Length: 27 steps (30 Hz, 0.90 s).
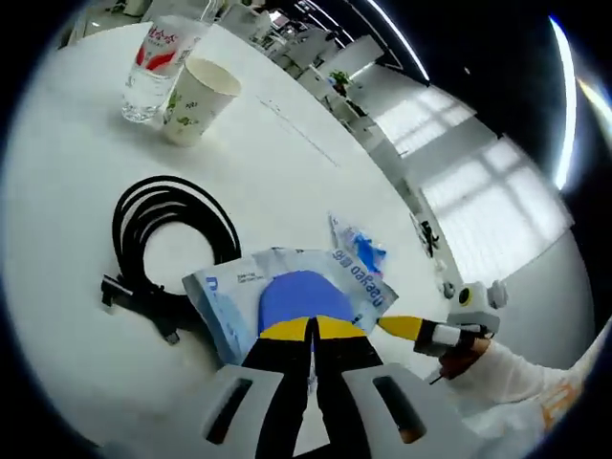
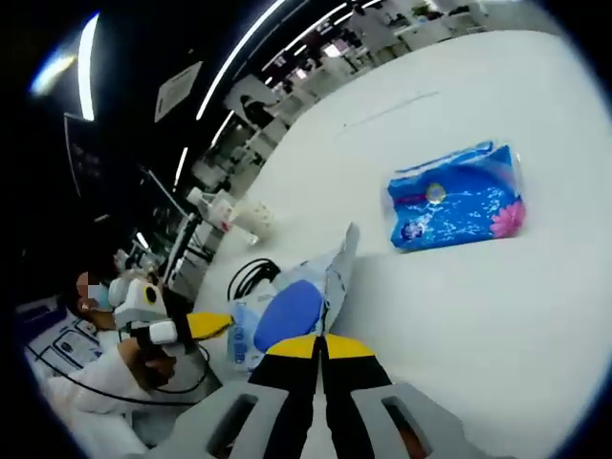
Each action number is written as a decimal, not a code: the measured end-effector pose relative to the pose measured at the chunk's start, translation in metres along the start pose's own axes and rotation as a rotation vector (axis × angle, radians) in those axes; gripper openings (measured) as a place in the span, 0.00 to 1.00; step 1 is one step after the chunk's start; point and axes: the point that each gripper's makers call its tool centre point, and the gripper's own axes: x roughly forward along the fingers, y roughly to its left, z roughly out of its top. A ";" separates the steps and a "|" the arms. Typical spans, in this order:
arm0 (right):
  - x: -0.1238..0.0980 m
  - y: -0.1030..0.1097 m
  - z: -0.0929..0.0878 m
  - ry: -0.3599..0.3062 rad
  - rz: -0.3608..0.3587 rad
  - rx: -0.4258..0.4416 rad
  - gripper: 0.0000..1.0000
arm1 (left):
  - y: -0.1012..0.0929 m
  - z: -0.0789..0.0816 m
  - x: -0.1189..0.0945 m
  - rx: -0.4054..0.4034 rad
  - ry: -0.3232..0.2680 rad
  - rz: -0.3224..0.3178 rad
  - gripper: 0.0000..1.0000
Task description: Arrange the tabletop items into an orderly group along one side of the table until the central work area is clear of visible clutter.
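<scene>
Both grippers clamp the same crinkled pale-blue plastic packet (image 1: 287, 292) at its edge: the left gripper (image 1: 311, 330) has its jaws closed on it, and the right gripper (image 2: 320, 344) pinches it too, lifting a corner off the white table (image 1: 67, 210). Just beside the packet lies a coiled black cable (image 1: 167, 239). Farther off stand a paper cup (image 1: 199, 100) and a water bottle (image 1: 158, 62), touching. A blue tissue pack (image 2: 457, 196) lies well apart

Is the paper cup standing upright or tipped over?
Upright: the paper cup stands on its base on the table, open mouth upward, beside the water bottle.
</scene>
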 end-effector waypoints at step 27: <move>0.002 -0.015 -0.041 0.118 -0.060 -0.129 0.00 | 0.038 -0.060 -0.027 0.099 0.149 0.159 0.45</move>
